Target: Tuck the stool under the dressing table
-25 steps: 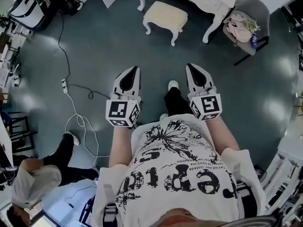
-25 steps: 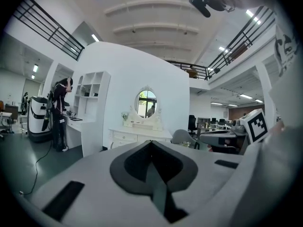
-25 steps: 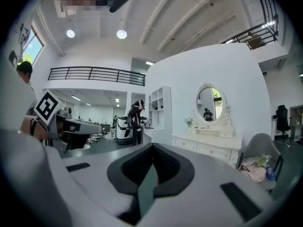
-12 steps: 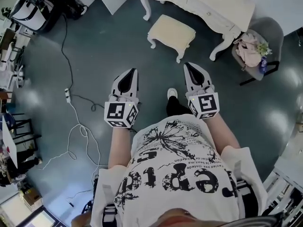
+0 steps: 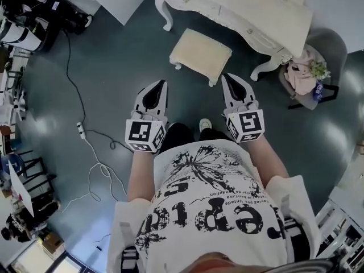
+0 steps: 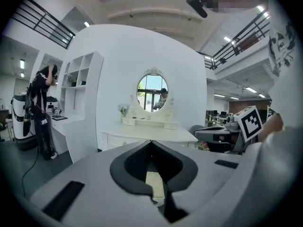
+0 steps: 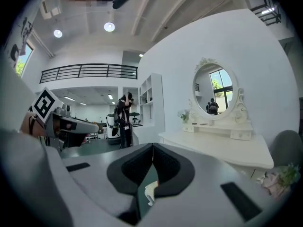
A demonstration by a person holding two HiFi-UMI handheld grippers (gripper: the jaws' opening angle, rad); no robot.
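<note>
A cream cushioned stool [image 5: 201, 55] with white legs stands on the dark floor, just in front of the white dressing table [image 5: 239, 7], outside its knee space. My left gripper [image 5: 163, 83] is held a short way before the stool's near left side, and my right gripper [image 5: 224, 77] hangs near its right corner; neither touches it. Both are shut with nothing between the jaws. Through the left gripper's [image 6: 151, 141] jaw gap a strip of the stool [image 6: 155, 184] shows, with the dressing table [image 6: 147, 134] and its oval mirror behind. The right gripper [image 7: 153, 145] view shows the table top [image 7: 218, 148].
A grey chair [image 5: 333, 44] piled with cloth and flowers stands right of the table. A white cable with a power strip [image 5: 81, 131] trails across the floor at left. Black bags [image 5: 34, 13] sit far left. A person [image 6: 41, 112] stands by white shelves.
The stool and dressing table have drawn nearer to both grippers as the person walked forward. Both grippers stay shut and level.
</note>
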